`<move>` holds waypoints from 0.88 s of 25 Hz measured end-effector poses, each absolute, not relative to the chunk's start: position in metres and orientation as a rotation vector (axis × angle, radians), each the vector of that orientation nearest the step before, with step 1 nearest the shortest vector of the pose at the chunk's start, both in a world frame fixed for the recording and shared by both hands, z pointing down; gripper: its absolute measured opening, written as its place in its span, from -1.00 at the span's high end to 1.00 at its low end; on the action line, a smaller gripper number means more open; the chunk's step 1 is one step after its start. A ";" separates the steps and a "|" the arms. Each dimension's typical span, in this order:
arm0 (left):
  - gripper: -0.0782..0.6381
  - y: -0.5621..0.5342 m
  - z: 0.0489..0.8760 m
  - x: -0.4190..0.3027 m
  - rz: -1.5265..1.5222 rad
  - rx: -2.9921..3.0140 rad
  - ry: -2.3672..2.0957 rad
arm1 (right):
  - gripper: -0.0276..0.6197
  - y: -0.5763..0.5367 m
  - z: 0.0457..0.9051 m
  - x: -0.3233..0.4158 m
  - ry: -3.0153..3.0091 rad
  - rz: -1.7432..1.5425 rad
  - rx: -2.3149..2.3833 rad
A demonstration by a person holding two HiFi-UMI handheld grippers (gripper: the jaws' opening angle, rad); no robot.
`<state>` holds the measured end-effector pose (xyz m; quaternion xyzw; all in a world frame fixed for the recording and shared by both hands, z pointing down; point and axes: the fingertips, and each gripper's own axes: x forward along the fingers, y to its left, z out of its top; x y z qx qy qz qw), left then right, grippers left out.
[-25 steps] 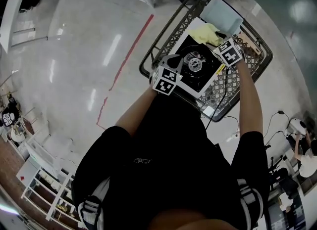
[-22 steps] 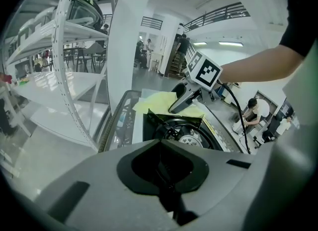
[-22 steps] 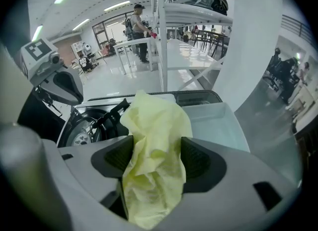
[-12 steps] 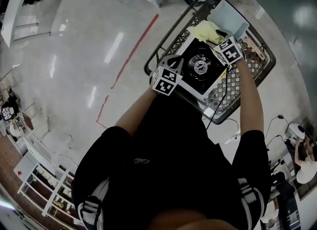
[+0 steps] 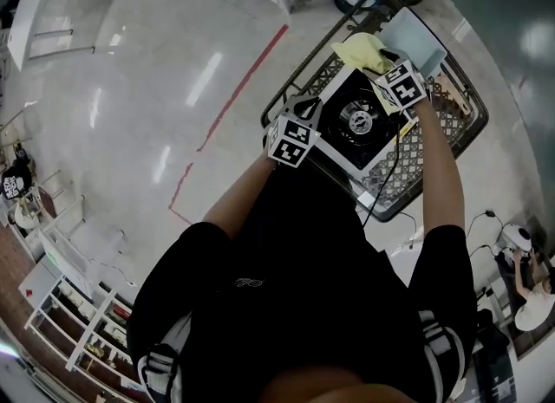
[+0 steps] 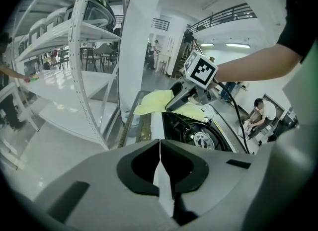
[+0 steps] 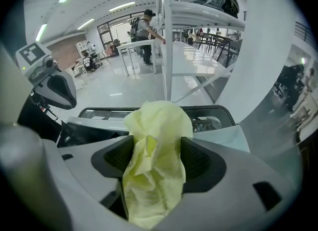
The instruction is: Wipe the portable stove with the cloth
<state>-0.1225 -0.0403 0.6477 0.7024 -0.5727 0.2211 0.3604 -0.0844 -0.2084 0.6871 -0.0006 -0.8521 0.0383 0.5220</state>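
A wire basket (image 5: 414, 163) holds perhaps a pale-blue tray (image 5: 418, 39), near a red floor line (image 5: 243, 87).

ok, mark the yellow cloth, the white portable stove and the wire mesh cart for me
Yellow cloth (image 7: 154, 175): right gripper view, bunched middle.
White portable stove with black top (image 5: 358, 118): head view, round burner.
Wire mesh cart (image 5: 316, 76): head view, bare mesh.

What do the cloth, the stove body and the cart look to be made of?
Cloth: soft, matte yellow fabric, maybe microfibre; it crumples into folds between the right gripper's jaws.
Stove: probably white-painted sheet metal, going by its smooth, flat rim around a black burner well.
Cart: dark wire mesh, seemingly coated metal; the floor shows through its open lattice.
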 end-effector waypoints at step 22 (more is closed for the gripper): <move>0.72 -0.042 0.650 -0.136 0.587 1.838 -1.465 | 0.53 -0.184 0.679 -0.108 -1.944 -0.250 -0.372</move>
